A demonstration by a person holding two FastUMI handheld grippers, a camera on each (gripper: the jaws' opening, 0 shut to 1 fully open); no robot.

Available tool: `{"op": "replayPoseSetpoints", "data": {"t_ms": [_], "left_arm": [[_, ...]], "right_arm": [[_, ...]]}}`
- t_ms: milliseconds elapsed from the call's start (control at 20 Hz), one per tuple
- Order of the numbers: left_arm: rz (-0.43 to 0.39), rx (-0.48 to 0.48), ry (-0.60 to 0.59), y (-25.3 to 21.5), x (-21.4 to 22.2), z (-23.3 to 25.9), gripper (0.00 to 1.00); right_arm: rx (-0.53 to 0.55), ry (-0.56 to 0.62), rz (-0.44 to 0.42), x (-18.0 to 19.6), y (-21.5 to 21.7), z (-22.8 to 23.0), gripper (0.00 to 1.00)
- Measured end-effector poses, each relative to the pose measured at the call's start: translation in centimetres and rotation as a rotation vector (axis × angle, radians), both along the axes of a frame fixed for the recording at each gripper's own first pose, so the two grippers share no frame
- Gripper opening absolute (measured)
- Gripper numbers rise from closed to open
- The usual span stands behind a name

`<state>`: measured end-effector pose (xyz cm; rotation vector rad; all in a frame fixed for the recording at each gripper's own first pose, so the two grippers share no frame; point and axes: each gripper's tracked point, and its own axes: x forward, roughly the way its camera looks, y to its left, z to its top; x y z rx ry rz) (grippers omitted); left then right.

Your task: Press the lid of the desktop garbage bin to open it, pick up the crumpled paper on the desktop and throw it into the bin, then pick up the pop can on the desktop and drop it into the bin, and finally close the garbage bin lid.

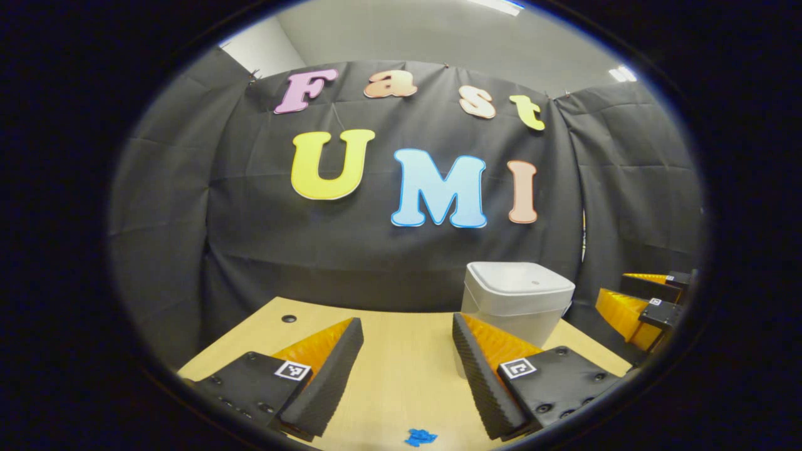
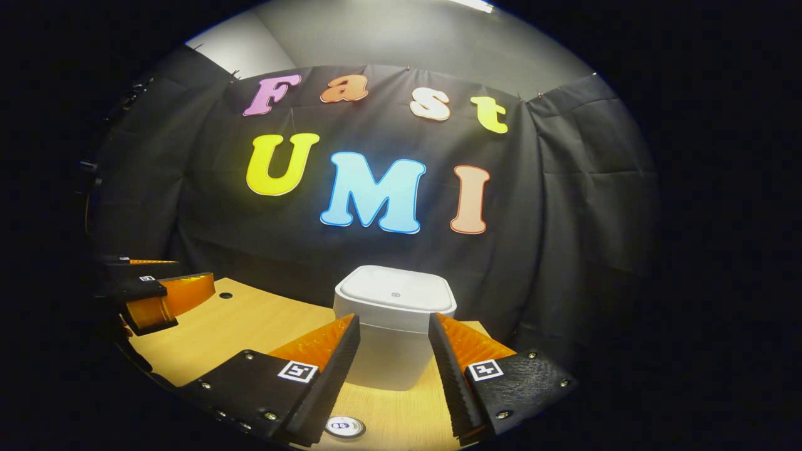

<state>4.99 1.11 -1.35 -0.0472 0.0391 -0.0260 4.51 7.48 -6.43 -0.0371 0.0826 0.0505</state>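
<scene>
The white desktop bin (image 2: 393, 351) stands on the wooden table (image 2: 250, 326) with its lid (image 2: 395, 289) closed. My right gripper (image 2: 393, 329) is open just in front of the bin, and the bin shows between its fingers. Below them, near the view's bottom edge, is the round silver top of the pop can (image 2: 344, 426). My left gripper (image 1: 406, 332) is open over bare table, with the bin (image 1: 517, 300) ahead on its right. The blue crumpled paper (image 1: 420, 436) lies on the table just under and between its fingers.
The table's far edge runs close to the black cloth wall behind the bin. A small dark hole (image 1: 289, 318) sits in the tabletop at the far left. The right gripper (image 1: 617, 286) appears beyond the bin; the left gripper (image 2: 188, 277) is at the far left of the right gripper view.
</scene>
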Motion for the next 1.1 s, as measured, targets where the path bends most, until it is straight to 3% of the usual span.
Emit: {"op": "replayPoseSetpoints", "data": {"t_ms": [50, 100, 200, 250, 300, 350, 550, 650, 700, 800, 1100], "left_arm": [[-0.005, 0.007, 0.001, 0.2, 0.1, 0.1, 0.97], [-0.012, 0.013, -0.002, 0.3, 0.1, 0.2, 0.97], [-0.029, 0.023, -0.004, 0.4, 0.0, 0.4, 0.97], [-0.038, 0.023, -0.002, 0.3, 0.1, 0.3, 0.97], [-0.046, 0.023, 0.001, 0.3, 0.2, 0.3, 0.97], [-0.050, 0.026, 0.003, 0.3, 0.4, 0.3, 0.97], [-0.034, 0.026, -0.009, 0.9, 0.5, 0.6, 0.99], [-0.018, 0.026, -0.019, 1.0, 0.7, 1.0, 0.95], [-0.013, 0.026, -0.024, 0.9, 0.8, 1.1, 1.00], [-0.003, 0.020, -0.040, 0.7, 1.0, 1.4, 1.00], [0.031, 0.021, -0.043, 0.2, 1.6, 1.4, 1.00]], "right_arm": [[0.003, 0.001, -0.013, 0.2, -0.1, -0.1, 0.75], [0.008, 0.003, -0.018, 0.4, 0.3, -0.2, 0.49], [0.005, 0.017, -0.032, 0.7, 0.7, -0.6, 0.40], [-0.006, 0.029, -0.070, 1.0, 0.4, -1.3, 0.40], [0.006, 0.026, -0.095, 1.0, -0.1, -0.9, 0.27], [0.023, 0.023, -0.084, 1.5, 0.5, -1.1, 0.06], [0.012, 0.038, -0.046, 2.0, 1.5, -1.3, 0.05], [-0.013, 0.032, -0.023, 2.9, 1.6, -1.3, 0.02], [-0.021, 0.025, -0.008, 3.1, 1.7, -0.8, 0.01], [-0.031, 0.007, 0.004, 3.9, 1.5, -0.2, 0.01], [-0.032, -0.005, 0.029, 7.9, 0.6, 0.5, 0.01]]}}
